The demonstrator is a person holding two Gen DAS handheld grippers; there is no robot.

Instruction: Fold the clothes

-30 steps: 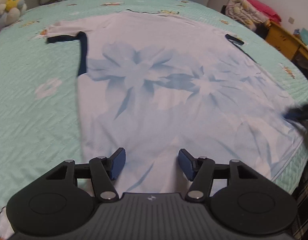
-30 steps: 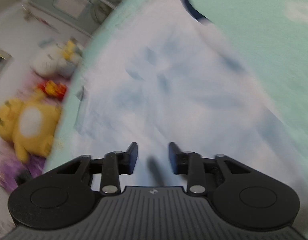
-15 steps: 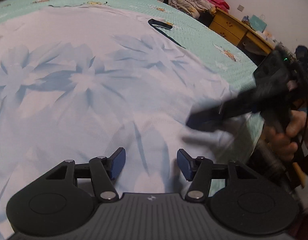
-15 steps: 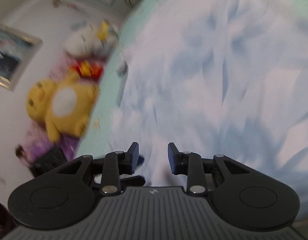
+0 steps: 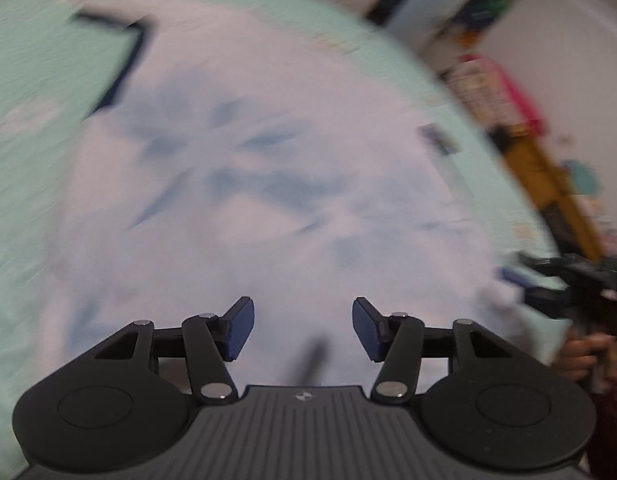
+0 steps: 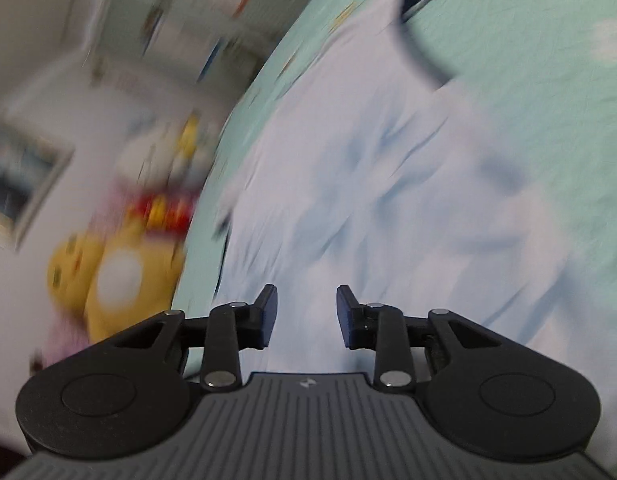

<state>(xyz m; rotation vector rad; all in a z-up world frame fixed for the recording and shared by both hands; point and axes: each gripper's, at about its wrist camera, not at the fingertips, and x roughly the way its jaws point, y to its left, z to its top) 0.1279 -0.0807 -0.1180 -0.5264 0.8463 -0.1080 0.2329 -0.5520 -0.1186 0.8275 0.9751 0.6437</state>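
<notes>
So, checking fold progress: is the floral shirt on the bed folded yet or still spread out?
Spread out. The shirt lies flat on the bed, one dark-trimmed sleeve extended; no folded-over layer is visible, though blur hides detail.

- My bed's mint-green bedspread [image 5: 24,128] fills most of both views.
- A yellow wooden desk [image 5: 548,184] stands past its far edge.
- Yellow plush toy [image 6: 108,280] sits against my white wall [image 6: 36,92], under a framed picture [image 6: 20,188].

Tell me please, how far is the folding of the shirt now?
Done: the white shirt lies spread flat on the green bedcover, sleeve out. In hand: nothing is gripped; the left claw is closing and the right claw opening over the cloth, both empty. Left: every fold; none is visible yet.
</notes>
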